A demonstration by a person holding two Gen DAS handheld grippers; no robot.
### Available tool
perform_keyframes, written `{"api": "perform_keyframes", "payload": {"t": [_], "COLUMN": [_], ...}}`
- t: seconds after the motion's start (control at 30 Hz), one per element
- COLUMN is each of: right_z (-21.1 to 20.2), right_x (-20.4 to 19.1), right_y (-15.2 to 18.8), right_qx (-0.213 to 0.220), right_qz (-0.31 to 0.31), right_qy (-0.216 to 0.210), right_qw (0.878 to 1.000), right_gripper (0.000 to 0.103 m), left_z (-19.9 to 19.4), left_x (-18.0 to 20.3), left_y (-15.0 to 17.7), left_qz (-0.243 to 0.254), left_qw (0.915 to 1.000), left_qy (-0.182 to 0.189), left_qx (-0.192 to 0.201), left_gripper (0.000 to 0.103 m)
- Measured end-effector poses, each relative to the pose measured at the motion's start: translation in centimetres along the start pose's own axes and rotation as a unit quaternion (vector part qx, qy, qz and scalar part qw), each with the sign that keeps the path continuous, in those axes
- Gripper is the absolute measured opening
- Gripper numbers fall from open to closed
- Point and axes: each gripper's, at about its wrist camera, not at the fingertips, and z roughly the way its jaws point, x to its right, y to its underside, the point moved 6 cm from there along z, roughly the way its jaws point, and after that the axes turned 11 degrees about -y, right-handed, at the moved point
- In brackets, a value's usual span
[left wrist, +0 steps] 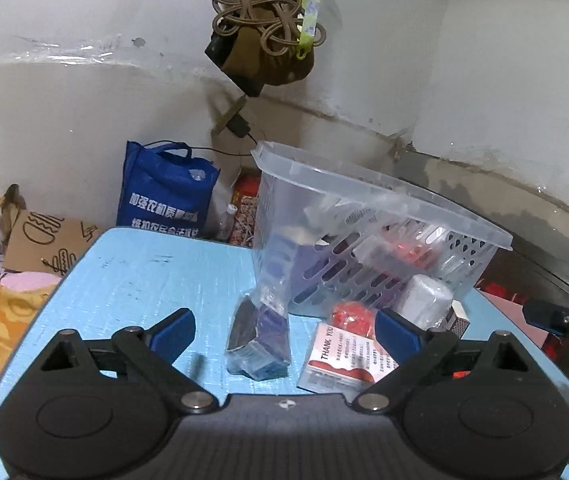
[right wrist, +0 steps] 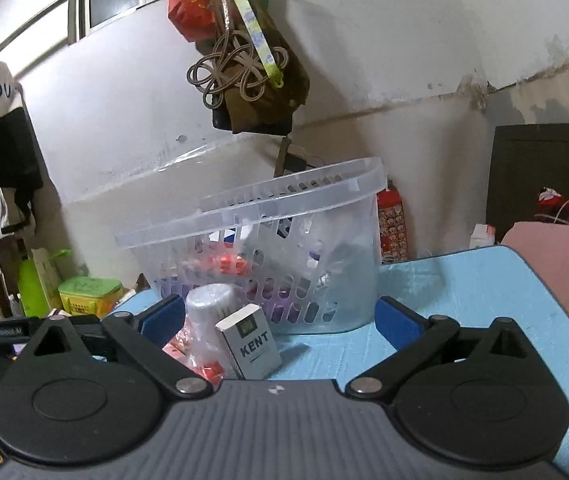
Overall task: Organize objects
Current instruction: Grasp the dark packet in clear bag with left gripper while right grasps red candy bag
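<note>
A clear plastic basket (left wrist: 460, 220) with several items inside stands on the light blue table (left wrist: 136, 280); it also shows in the right wrist view (right wrist: 244, 208). My left gripper (left wrist: 284, 332) is open, with a clear bag of blue and purple items (left wrist: 262, 336) standing between its fingers. A white and red "THANK YOU" card pack (left wrist: 344, 356), a red wrapped item (left wrist: 350, 316) and a white cylinder (left wrist: 424, 296) lie by its right finger. My right gripper (right wrist: 280, 320) is open, around a white KENT box (right wrist: 250, 344) and the white cylinder (right wrist: 210, 308).
A blue tote bag (left wrist: 164, 192) and a brown cardboard piece (left wrist: 44, 244) stand behind the table. Brown bags with cord (left wrist: 260, 20) hang on the wall above the basket. A green box (right wrist: 88, 294) sits left of the table, a pink cover (right wrist: 556, 256) to the right.
</note>
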Motion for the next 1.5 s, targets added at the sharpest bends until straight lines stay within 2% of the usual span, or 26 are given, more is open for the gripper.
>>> {"api": "perform_keyframes", "payload": {"t": [0.1, 0.23, 0.3, 0.4, 0.9, 0.97, 1.07, 1.13, 1.27, 1.37, 1.43, 1.5], "right_z": [0.1, 0.6, 0.5, 0.5, 0.6, 0.6, 0.8, 1.2, 1.9, 3.1, 4.0, 4.3], "right_x": [0.0, -1.0, -1.6, -2.0, -2.2, -2.5, -2.9, -3.3, -4.4, -5.1, -5.1, -4.9], "right_y": [-0.1, 0.0, 0.0, 0.0, -0.1, 0.0, 0.1, 0.3, 0.9, 2.3, 3.1, 3.2], "right_qx": [0.0, -0.008, -0.005, -0.004, -0.006, -0.006, -0.011, -0.025, -0.054, -0.094, -0.12, -0.125], "right_qz": [0.001, -0.034, -0.052, -0.068, -0.071, -0.079, -0.082, -0.075, -0.087, -0.097, -0.088, -0.066], "right_qy": [0.005, 0.023, 0.023, 0.029, 0.027, 0.021, 0.008, -0.012, -0.032, -0.044, -0.05, -0.062], "right_qw": [1.0, 0.999, 0.998, 0.997, 0.997, 0.997, 0.997, 0.997, 0.994, 0.99, 0.988, 0.988], "right_gripper": [0.103, 0.103, 0.103, 0.103, 0.103, 0.098, 0.074, 0.063, 0.06, 0.06, 0.054, 0.054], "left_z": [0.4, 0.8, 0.4, 0.6, 0.6, 0.5, 0.6, 0.8, 1.4, 2.4, 3.0, 3.5], "left_x": [0.0, 0.3, 0.3, 0.2, -0.2, -0.1, -0.2, -0.3, -0.7, -1.2, -1.5, -1.8], "left_y": [0.3, 1.3, 1.2, 1.3, 1.3, 1.3, 1.3, 1.4, 1.1, 1.0, 0.9, 0.8], "left_qz": [-0.012, 0.0, 0.002, 0.0, -0.01, -0.008, -0.009, -0.013, -0.031, -0.05, -0.049, -0.046], "left_qw": [0.9996, 0.9993, 0.9996, 0.9995, 0.9995, 0.9995, 0.9994, 0.9993, 0.9982, 0.9958, 0.9953, 0.9949], "left_qy": [0.022, 0.02, 0.017, 0.018, 0.018, 0.017, 0.014, 0.011, 0.009, 0.006, -0.016, -0.038], "left_qx": [-0.009, -0.031, -0.02, -0.026, -0.026, -0.025, -0.031, -0.034, -0.051, -0.076, -0.081, -0.082], "left_gripper": [0.098, 0.095, 0.095, 0.095, 0.095, 0.095, 0.092, 0.09, 0.088, 0.087, 0.087, 0.085]}}
